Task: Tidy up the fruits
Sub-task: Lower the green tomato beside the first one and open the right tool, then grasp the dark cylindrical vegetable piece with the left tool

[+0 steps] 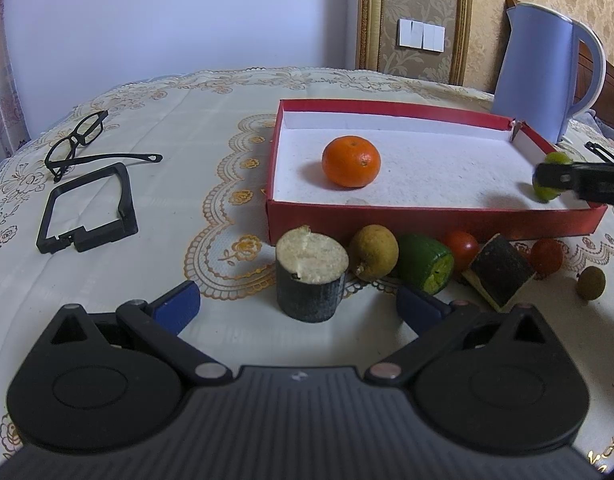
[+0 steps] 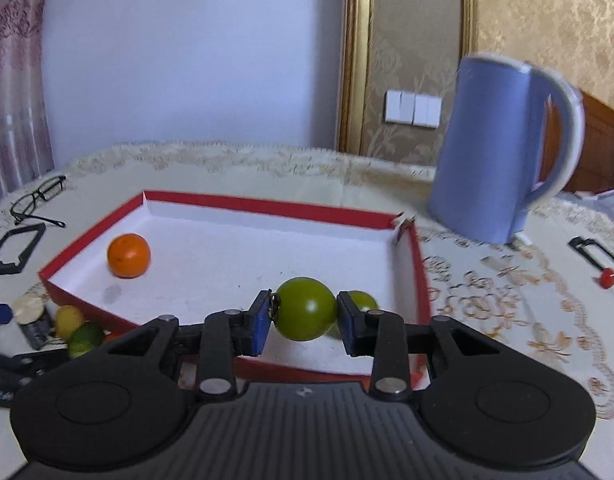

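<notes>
Here right hand-held gripper (image 2: pixel 305 320) clamps green tomato (image 2: pixel 305 309); over red box (image 2: pixel 243 205).

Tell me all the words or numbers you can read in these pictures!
No words or numbers can be read anywhere.
The left gripper body shows only a tiny pale emblem, no letters.
The right gripper has the same emblem.
The red box and blue kettle are plain.

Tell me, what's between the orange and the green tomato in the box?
Nothing: only bare white floor of the red box lies between the orange and the green tomato, seen from the right wrist.
</notes>
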`<action>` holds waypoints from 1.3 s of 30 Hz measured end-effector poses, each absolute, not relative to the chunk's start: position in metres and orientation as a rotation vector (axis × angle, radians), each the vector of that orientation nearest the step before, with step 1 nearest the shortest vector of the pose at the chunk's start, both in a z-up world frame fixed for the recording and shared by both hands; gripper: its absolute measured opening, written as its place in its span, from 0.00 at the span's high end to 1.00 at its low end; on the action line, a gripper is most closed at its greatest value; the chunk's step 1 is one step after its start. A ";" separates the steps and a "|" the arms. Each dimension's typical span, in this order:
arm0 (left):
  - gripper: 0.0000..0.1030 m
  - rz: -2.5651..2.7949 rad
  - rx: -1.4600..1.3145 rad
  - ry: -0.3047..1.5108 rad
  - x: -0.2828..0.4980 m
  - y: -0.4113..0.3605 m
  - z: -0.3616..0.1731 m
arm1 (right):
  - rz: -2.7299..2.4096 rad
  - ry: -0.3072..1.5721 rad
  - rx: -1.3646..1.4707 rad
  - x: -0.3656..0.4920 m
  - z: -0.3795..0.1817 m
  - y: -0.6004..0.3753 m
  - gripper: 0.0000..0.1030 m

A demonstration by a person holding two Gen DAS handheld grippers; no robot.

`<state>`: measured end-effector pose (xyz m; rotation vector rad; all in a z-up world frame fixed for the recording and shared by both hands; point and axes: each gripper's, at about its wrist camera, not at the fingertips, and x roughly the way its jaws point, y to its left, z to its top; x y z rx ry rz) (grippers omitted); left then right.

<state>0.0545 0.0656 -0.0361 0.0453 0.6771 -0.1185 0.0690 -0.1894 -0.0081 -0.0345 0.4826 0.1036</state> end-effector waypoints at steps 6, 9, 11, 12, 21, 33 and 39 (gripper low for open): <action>0.00 -0.118 0.045 0.677 0.055 0.066 -0.036 | 0.100 0.541 -0.041 0.097 -0.022 -0.182 0.67; 0.00 -0.118 0.046 0.677 0.055 0.066 -0.036 | 0.098 0.567 -0.045 0.105 -0.026 -0.180 0.67; 0.00 -0.118 0.046 0.676 0.054 0.065 -0.036 | 0.094 0.574 -0.044 0.109 -0.029 -0.180 0.67; 0.00 -0.118 0.046 0.676 0.055 0.065 -0.036 | 0.089 0.575 -0.054 0.110 -0.030 -0.179 0.67; 0.00 -0.119 0.045 0.676 0.054 0.065 -0.036 | 0.125 0.575 -0.010 0.102 -0.025 -0.187 0.45; 0.00 -0.117 0.037 0.675 0.056 0.068 -0.035 | -0.091 0.430 0.026 0.011 -0.013 -0.242 0.19; 0.00 -0.116 0.033 0.673 0.057 0.068 -0.035 | -0.312 0.441 0.060 -0.007 -0.024 -0.299 0.18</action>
